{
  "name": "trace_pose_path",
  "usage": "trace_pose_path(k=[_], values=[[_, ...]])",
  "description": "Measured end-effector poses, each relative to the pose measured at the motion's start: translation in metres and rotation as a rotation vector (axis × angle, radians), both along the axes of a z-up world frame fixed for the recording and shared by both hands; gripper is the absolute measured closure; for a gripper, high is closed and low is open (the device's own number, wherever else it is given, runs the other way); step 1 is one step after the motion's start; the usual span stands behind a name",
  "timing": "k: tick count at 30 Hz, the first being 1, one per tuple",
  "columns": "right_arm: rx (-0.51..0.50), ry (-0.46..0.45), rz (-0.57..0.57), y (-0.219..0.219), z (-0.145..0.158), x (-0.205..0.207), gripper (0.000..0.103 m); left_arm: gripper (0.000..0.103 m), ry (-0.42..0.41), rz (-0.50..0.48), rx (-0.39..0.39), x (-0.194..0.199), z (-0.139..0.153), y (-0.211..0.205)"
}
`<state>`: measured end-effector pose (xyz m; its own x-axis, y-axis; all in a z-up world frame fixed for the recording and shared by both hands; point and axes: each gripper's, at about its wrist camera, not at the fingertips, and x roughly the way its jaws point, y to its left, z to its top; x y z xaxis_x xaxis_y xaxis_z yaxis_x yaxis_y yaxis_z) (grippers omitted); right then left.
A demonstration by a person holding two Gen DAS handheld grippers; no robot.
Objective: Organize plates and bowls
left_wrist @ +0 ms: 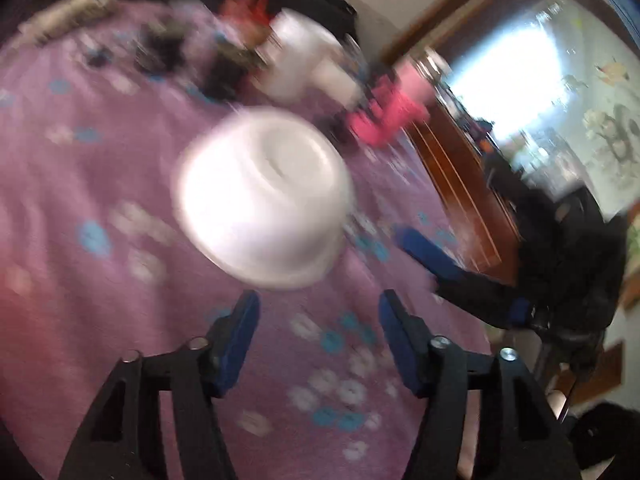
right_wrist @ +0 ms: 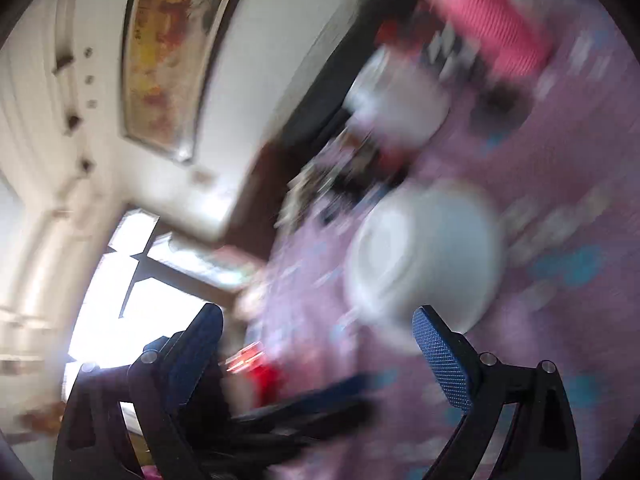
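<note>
1. Purple flowered cloth (left_wrist: pixel 80 152) covers the tabletop; on it, an upturned white bowl (left_wrist: pixel 264 196) sits just ahead of the left gripper (left_wrist: pixel 320 320), slightly left of its centre line.
2. Both left fingers (left_wrist: pixel 240 328) stand apart with nothing between them, short of the bowl's near rim.
3. Round and without a long axis, the bowl can be taken from any side; bare cloth lies on its left and near sides.
4. Right gripper (left_wrist: pixel 424 252) reaches in from the right, near the bowl; its own view shows its fingers (right_wrist: pixel 440 356) spread and empty.
5. Blurred clutter, including something pink (left_wrist: pixel 388 116), crowds the far edge.
</note>
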<state>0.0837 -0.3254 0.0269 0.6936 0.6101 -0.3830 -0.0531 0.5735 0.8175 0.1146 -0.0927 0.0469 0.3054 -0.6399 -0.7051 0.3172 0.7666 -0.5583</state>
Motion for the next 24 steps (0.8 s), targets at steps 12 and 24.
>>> trace_pose_path(k=[12, 24], values=[[-0.243, 0.242, -0.264, -0.015, -0.033, 0.062, 0.031, 0.022, 0.166, 0.285, -0.128, 0.096, -0.048, 0.042], [-0.162, 0.197, 0.019, 0.013, -0.033, 0.056, 0.024, 0.011, 0.025, 0.19, -0.052, 0.043, -0.016, 0.036]])
